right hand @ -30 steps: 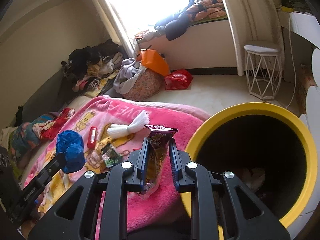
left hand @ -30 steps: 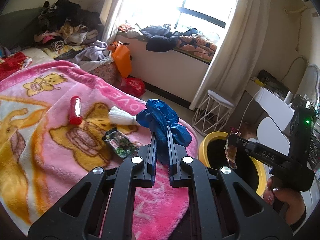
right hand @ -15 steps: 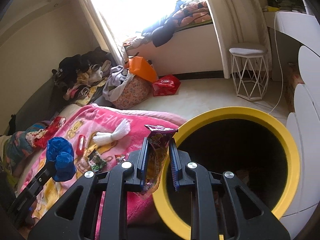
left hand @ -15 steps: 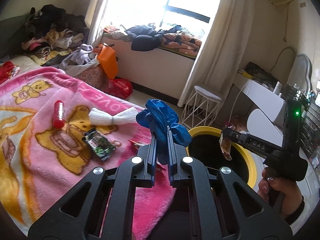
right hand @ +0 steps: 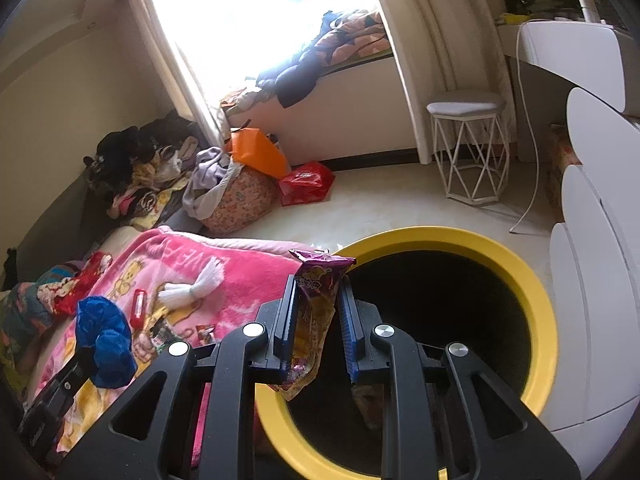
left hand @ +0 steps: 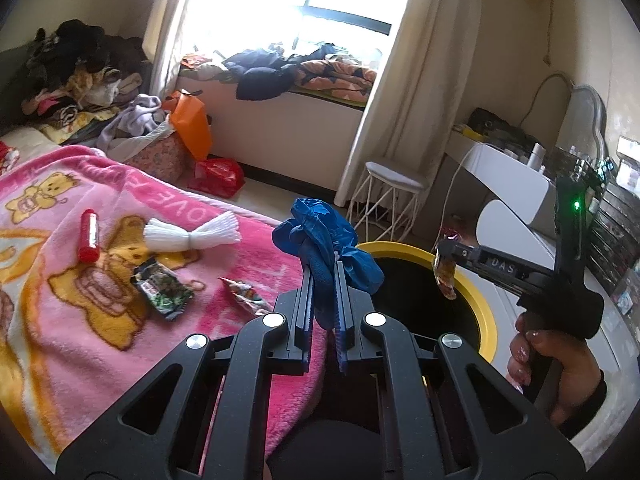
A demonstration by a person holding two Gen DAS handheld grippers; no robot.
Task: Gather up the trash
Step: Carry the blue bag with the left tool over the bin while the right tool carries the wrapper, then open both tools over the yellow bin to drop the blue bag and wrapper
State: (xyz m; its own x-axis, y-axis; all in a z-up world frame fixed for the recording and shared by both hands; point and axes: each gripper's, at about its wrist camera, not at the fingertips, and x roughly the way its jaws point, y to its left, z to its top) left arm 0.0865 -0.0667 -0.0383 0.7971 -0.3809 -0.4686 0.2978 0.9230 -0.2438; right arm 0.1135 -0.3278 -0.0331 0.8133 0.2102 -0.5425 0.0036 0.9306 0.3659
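My left gripper (left hand: 322, 268) is shut on a crumpled blue plastic wad (left hand: 324, 236), held over the edge of the pink blanket (left hand: 60, 320) just short of the yellow-rimmed bin (left hand: 400, 248). My right gripper (right hand: 318, 284) is shut on a purple and yellow snack packet (right hand: 316, 312) that hangs above the bin's near rim (right hand: 536, 292). The left wrist view shows the right gripper (left hand: 444, 256) with this packet (left hand: 446, 278) over the bin's dark opening. On the blanket lie a red tube (left hand: 89, 235), a white netting bundle (left hand: 190, 236), a dark green wrapper (left hand: 162, 290) and a small wrapper (left hand: 244, 294).
A white wire stool (right hand: 468, 148) stands on the floor beyond the bin, with a white desk (right hand: 576, 52) and a trailing cable (right hand: 528, 184) to its right. A red bag (right hand: 306, 182), an orange bag (right hand: 258, 152) and a full laundry basket (right hand: 236, 200) sit below the window.
Both grippers have carried their loads to the right, toward the bin. The bin's opening now lies under the right gripper, and the blanket has slid to the left in both views.
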